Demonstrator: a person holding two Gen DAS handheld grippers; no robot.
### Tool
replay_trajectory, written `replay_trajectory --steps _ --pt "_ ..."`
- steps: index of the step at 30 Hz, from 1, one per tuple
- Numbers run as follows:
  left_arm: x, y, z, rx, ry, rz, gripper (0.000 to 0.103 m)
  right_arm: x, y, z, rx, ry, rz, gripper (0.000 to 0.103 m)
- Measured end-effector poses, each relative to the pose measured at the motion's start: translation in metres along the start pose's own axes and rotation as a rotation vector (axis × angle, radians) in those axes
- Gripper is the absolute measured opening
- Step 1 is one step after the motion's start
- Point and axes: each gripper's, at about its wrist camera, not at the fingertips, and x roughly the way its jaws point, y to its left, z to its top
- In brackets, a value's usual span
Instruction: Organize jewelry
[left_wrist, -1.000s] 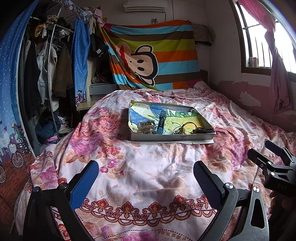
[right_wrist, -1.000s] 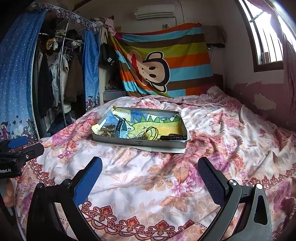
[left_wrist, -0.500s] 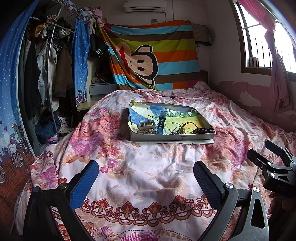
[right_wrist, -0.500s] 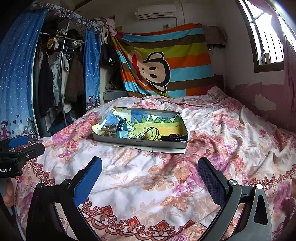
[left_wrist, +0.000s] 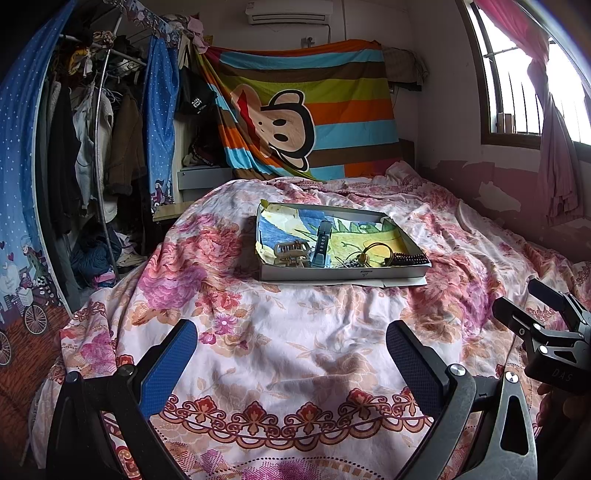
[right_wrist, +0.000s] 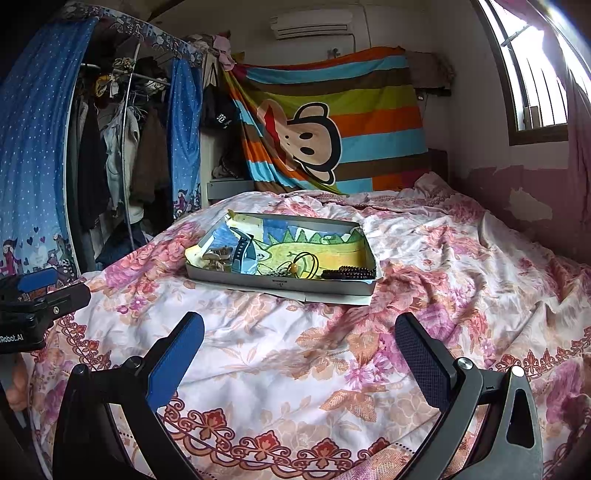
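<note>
A shallow grey tray (left_wrist: 341, 272) lined with a child's drawing rests on the floral bedspread (left_wrist: 295, 350), and everything else is placed against it; inside the tray, along its near wall, lie a beige hair claw (left_wrist: 291, 253) at the left end, a blue watch band (left_wrist: 322, 245) just beside the claw, a thin loop of cord with small charms (left_wrist: 373, 253) near the middle, and a dark beaded bracelet (left_wrist: 410, 258) at the right end; the left gripper (left_wrist: 291, 363) hovers over the bedspread well short of the tray, jaws spread wide and empty; the right gripper (right_wrist: 299, 356) hangs likewise on the tray's near side, jaws spread, holding nothing; behind the tray hangs a striped monkey blanket (left_wrist: 303, 107).
</note>
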Motion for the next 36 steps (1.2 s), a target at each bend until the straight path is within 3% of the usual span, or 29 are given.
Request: replay_trajectory --steps 36 --pt "-0.0001 -0.0006 0.0003 0.002 0.001 0.001 0.103 -0.0004 0.0048 -0.0017 -0.007 0.002 0.006 0.101"
